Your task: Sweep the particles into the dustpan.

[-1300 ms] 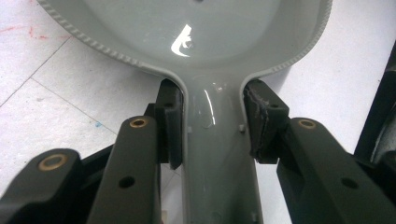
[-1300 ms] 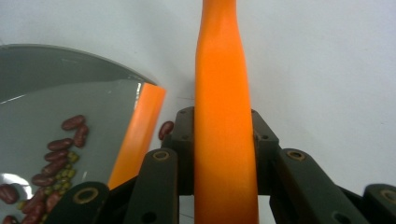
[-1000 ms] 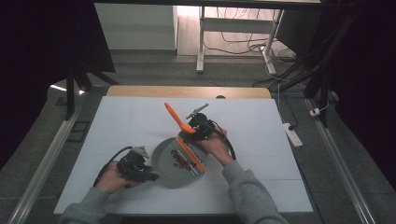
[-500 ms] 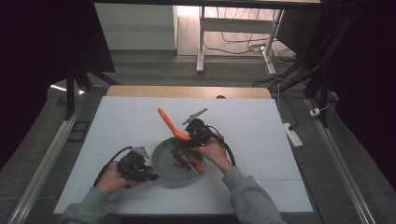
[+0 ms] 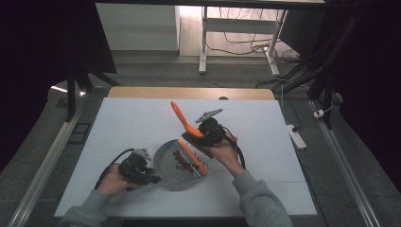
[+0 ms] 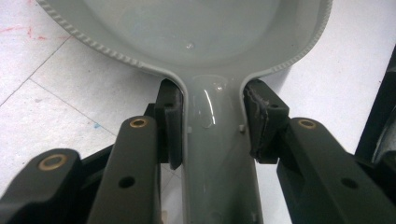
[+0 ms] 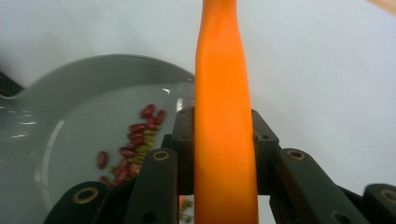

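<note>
White tabletop (image 5: 142, 123) carries a grey dustpan (image 5: 172, 165) holding red beans (image 5: 182, 158). Left gripper (image 6: 212, 121) is clamped on the dustpan's handle; right gripper (image 7: 224, 140) grips an orange brush (image 5: 182, 120), bristles at the pan's rim.

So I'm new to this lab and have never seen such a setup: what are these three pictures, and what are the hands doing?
A person sits at a white table and holds a hand-operated gripper in each hand. One picture comes from a fixed camera above, looking down on the table. The other two come from small cameras riding on each gripper, looking along its black fingers.

The left gripper is shut on the handle of a grey dustpan that lies on the table. The right gripper is shut on the orange handle of a small brush, whose head rests at the pan. Inside the pan lie small red and greenish beans, apparently being swept in.
</note>
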The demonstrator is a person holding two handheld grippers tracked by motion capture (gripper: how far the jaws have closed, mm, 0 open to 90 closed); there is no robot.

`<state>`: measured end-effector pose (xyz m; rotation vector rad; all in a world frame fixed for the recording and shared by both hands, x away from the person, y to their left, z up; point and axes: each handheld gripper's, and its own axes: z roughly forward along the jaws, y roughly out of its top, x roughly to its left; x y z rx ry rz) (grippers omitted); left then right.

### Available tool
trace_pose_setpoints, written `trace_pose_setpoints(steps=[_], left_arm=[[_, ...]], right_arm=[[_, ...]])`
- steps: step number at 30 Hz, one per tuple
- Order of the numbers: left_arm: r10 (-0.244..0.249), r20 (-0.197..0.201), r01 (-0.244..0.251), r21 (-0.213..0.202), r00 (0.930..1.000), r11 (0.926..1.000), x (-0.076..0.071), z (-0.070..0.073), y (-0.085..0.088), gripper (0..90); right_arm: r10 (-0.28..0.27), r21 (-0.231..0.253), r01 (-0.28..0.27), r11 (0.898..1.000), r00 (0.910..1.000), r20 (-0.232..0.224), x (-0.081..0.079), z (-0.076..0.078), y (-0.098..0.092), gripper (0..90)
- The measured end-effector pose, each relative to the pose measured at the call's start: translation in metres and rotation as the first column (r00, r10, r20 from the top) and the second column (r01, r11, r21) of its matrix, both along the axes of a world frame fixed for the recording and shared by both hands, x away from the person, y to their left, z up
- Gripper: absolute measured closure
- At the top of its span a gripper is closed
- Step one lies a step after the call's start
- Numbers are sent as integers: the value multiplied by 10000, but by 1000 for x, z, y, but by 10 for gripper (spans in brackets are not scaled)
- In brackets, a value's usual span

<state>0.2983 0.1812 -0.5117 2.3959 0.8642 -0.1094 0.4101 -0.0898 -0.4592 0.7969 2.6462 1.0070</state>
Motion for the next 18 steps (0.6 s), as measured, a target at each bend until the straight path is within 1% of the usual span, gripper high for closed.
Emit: trace_pose_setpoints(steps=[2,4,8,10,13,18], left_arm=[[-1,5,1,2,10000,10000,0,0,0,619],[-2,3,2,3,10000,10000,0,0,0,619],[-7,7,7,11,10000,10000,0,0,0,619],[-3,8,3,13,10000,10000,0,0,0,619],[0,11,0,7,10000,10000,0,0,0,619],[15,7,-15,-4,10000,10000,0,0,0,619]], right_arm=[[-152,-126,153,9998,9999,71,1,-3,-5,704],[-291,-165,291,9994,9996,18,4,-5,-8,704],[-524,-334,525,9981,9986,18,13,-10,-8,704],[-649,-373,651,9972,9979,74,17,-13,-4,704],[-634,-655,642,9958,9979,134,24,-18,4,704],[-600,-1103,603,9921,9982,56,30,-26,19,705]])
